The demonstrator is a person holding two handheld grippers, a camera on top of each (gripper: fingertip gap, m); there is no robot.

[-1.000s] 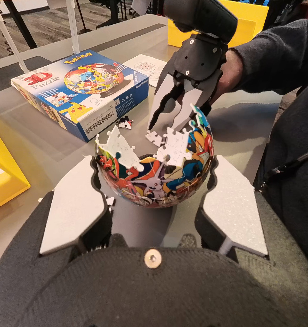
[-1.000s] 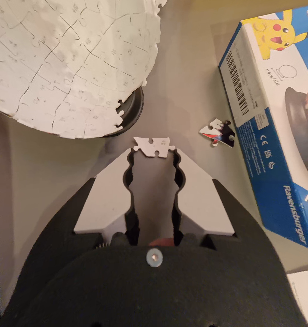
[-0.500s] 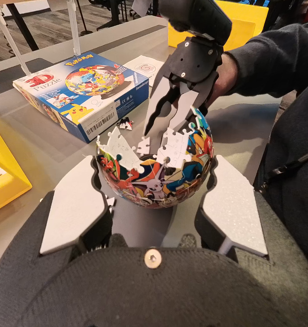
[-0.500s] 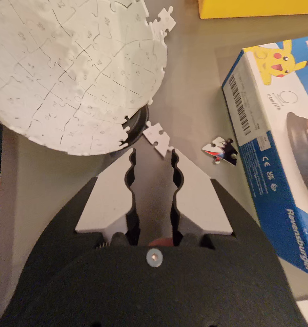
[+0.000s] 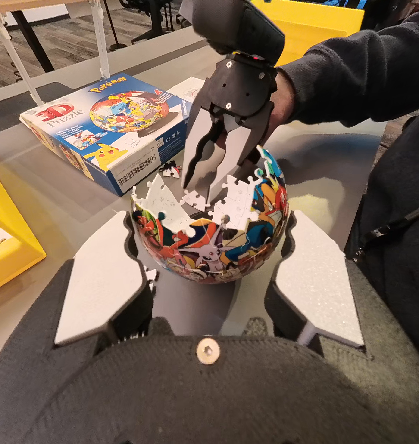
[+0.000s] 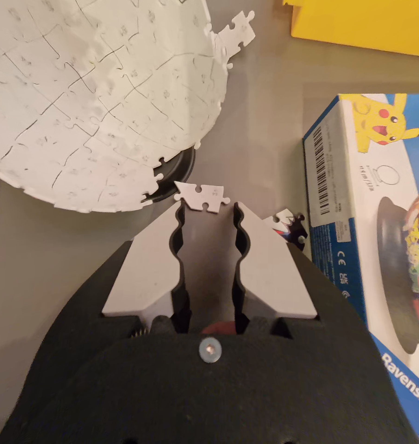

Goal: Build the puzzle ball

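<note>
Loose piece at the right gripper's tips, beside the half-built ball

Right gripper jaws spread; white piece lies flat on the bench mid-frame, touching the tips, long axis across. Left gripper jaws spread, flanking the ball.

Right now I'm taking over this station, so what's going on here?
A person is building a 3D puzzle ball, about half done, open at the top. The left gripper brackets the ball, jaws open and apparently not clamping. The right gripper is open just above a loose white-backed puzzle piece lying on the grey table beside the ball. Another loose piece lies by the puzzle box.
</note>
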